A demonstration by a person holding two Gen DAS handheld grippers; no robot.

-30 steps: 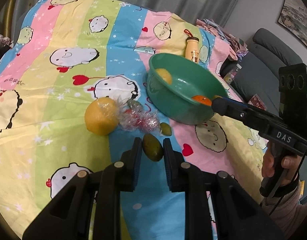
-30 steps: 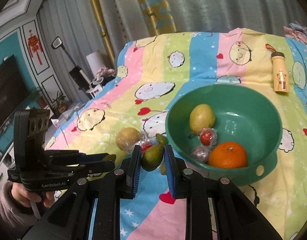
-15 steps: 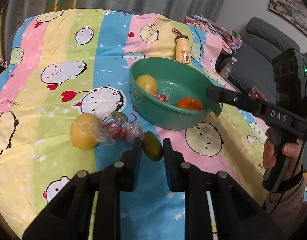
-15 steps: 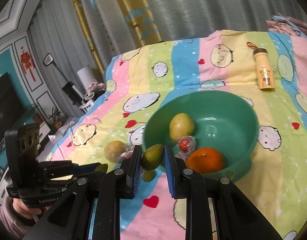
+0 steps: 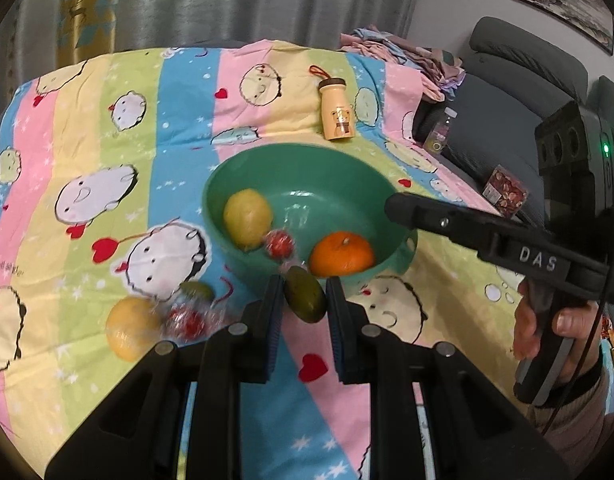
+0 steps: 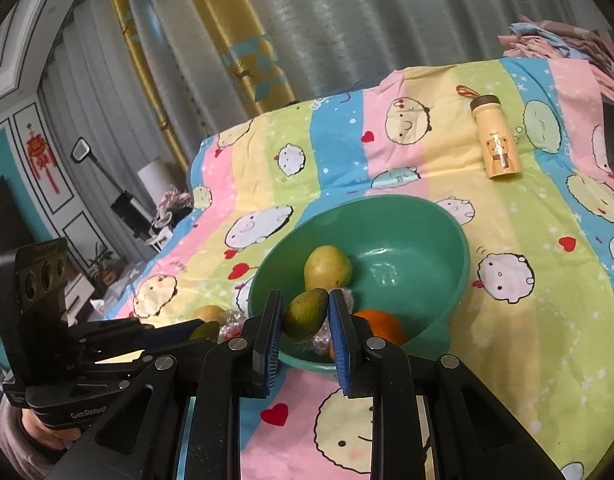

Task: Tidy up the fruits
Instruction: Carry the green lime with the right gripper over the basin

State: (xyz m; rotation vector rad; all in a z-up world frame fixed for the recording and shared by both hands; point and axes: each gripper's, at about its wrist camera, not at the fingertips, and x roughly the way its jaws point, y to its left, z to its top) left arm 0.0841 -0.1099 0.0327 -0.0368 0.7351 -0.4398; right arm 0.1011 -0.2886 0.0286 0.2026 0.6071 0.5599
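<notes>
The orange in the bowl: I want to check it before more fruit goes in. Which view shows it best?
The left wrist view. There the orange sits in full sight inside the green bowl, stem dimple up. In the right wrist view the orange is half hidden behind that gripper's finger and the green fruit it holds.

Left gripper (image 5: 305, 300) clamped on a small green mango (image 5: 305, 299), tilted downward. Right gripper (image 6: 305, 314) likewise clamped on a green mango (image 6: 305, 314), angled down. Each gripper handle is gripped by a hand (image 5: 547, 332).
</notes>
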